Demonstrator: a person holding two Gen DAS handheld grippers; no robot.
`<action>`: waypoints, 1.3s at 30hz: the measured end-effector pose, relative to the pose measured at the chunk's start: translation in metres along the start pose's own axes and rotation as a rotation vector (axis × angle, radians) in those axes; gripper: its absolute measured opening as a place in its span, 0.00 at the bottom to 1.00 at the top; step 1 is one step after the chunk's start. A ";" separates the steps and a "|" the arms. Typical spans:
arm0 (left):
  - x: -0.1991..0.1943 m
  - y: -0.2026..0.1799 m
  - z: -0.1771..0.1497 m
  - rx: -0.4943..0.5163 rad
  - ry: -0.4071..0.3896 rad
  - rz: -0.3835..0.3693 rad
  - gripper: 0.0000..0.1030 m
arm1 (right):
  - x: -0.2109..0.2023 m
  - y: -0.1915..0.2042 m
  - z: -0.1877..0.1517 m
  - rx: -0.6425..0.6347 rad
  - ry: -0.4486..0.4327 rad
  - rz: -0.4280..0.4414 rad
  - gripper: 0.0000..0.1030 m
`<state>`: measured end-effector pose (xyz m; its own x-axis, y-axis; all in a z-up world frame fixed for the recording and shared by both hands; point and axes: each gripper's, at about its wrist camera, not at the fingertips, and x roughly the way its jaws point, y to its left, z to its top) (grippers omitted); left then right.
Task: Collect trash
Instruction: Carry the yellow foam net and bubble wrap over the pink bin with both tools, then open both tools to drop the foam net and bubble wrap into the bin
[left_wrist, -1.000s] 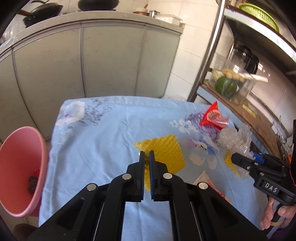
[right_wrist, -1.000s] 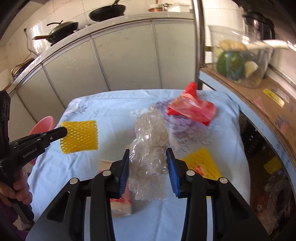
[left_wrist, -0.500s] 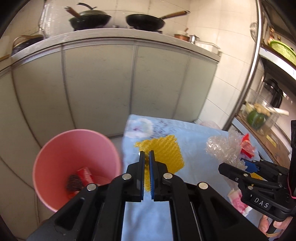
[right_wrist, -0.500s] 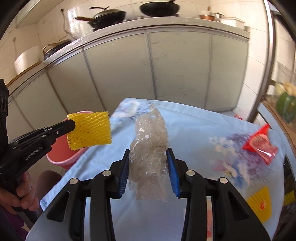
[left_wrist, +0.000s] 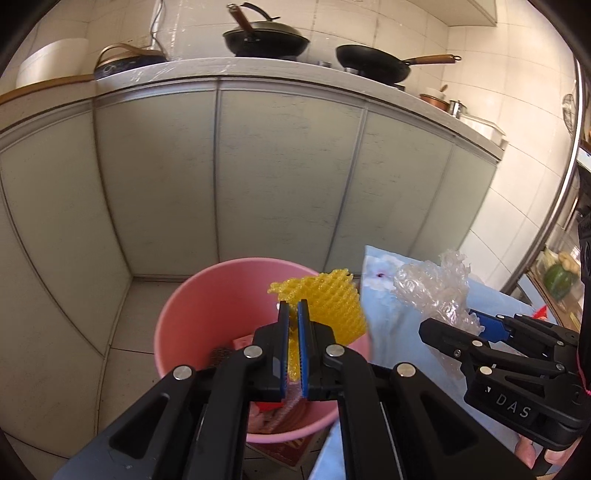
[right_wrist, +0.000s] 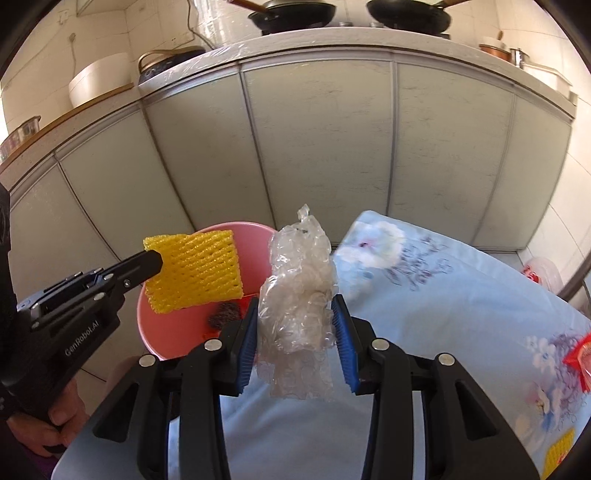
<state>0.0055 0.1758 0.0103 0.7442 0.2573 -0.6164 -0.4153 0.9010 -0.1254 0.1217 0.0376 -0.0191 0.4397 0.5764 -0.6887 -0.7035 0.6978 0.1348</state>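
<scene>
The left gripper (left_wrist: 293, 321) is squeezed tight on a yellow foam net (left_wrist: 325, 306), and it holds the net up in the air right over the pink bin (left_wrist: 177, 317), which sits on the floor just past the left edge of the tabletop (right_wrist: 461, 295). The right gripper (right_wrist: 295, 332) is clamped around a crinkly wad of clear plastic wrap (right_wrist: 299, 295). That wad hangs above the left edge of the tabletop, close to the bin but not over it. Inside the bin there is some trash at the bottom, a dark lump and something red. I think the step now is to drop the net in. To do it well, the left gripper should be over the middle of the bin, not the rim, and then let go so the light net falls straight down. The plastic wrap should come next, so the right gripper needs to slide over the bin before it lets go. Farther along the tabletop, a red wrapper (right_wrist: 580, 358) and a small yellow piece (right_wrist: 561, 450) lie near the right edge, waiting to be picked up.
</scene>
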 end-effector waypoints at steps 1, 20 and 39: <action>0.000 0.006 -0.001 -0.004 -0.002 0.010 0.04 | 0.004 0.005 0.002 -0.006 0.005 0.006 0.38; 0.028 0.064 -0.013 -0.102 0.046 0.061 0.04 | 0.065 0.062 0.008 -0.079 0.105 0.025 0.38; 0.037 0.062 -0.013 -0.106 0.055 0.070 0.41 | 0.074 0.060 0.005 -0.074 0.122 0.029 0.47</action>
<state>0.0009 0.2365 -0.0300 0.6829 0.2965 -0.6676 -0.5207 0.8386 -0.1602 0.1148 0.1247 -0.0580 0.3502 0.5369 -0.7675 -0.7564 0.6454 0.1064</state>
